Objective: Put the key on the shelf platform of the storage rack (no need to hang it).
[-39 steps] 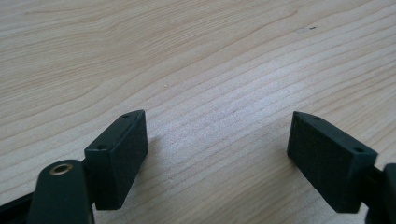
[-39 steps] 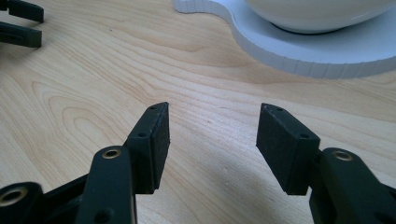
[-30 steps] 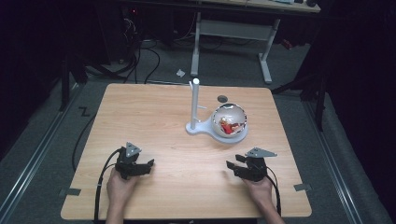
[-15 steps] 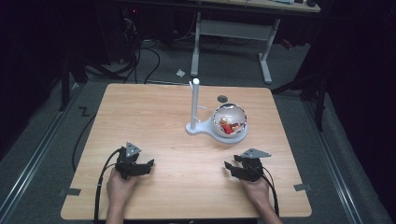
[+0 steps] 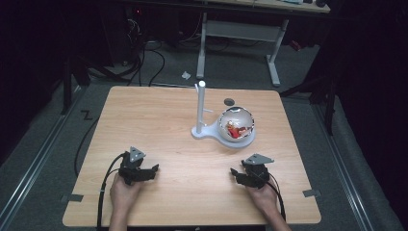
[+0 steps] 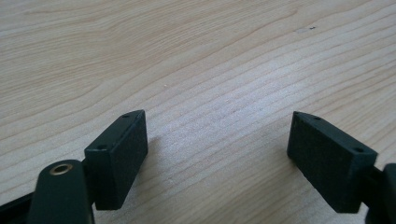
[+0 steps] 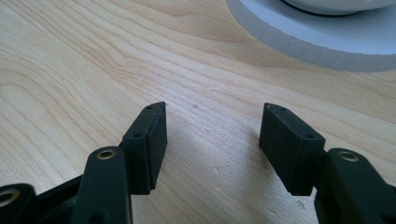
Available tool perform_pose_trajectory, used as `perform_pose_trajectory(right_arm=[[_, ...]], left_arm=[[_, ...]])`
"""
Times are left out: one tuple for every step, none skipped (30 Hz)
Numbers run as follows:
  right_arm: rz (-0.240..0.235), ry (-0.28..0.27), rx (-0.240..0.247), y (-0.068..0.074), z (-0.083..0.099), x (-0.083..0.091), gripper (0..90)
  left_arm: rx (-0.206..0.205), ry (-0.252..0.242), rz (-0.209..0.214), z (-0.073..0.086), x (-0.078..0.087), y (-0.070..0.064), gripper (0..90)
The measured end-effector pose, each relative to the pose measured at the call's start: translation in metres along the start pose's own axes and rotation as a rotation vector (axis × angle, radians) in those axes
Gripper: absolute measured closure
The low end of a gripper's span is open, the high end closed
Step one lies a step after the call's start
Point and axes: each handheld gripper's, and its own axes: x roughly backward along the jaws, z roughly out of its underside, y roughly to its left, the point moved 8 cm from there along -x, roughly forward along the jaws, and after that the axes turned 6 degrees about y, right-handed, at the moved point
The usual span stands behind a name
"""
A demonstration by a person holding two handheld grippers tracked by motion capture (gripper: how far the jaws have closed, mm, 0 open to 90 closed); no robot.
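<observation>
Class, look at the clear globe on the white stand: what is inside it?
Inside the globe sits something red and orange, too small to name. Glare covers its upper part. The globe rests on the white stand, whose base hides the table beneath it.

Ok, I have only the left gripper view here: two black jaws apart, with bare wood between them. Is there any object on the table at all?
Observer: Yes. In the high view, a white stand with an upright post is on the far right part of the table.
Operator: Does it carry something?
Observer: A shiny clear ball with something red inside sits on its round base.
Operator: And the other gripper?
Observer: The right gripper is open and holds nothing. It is low over bare wood, with the edge of that base just ahead of it.
</observation>
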Motion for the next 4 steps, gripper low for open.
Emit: perform_pose_trajectory(right_arm=[[0.000, -0.001, 0.000, 0.0000, 0.0000, -0.0001, 41.8], [0.000, -0.002, 0.002, -0.0001, -0.0001, -0.0001, 41.8], [-0.001, -0.001, 0.000, 0.0000, -0.0001, -0.0001, 41.7], [-0.001, 0.001, 0.000, 0.0000, 0.0001, 0.0001, 41.7]], left_arm=[[0.000, 0.000, 0.000, 0.0000, 0.0000, 0.0000, 20.5], [0.000, 0.000, 0.000, 0.0000, 0.0000, 0.0000, 20.4], [0.000, 0.000, 0.000, 0.0000, 0.0000, 0.0000, 20.5], [0.000, 0.000, 0.000, 0.0000, 0.0000, 0.0000, 20.5]])
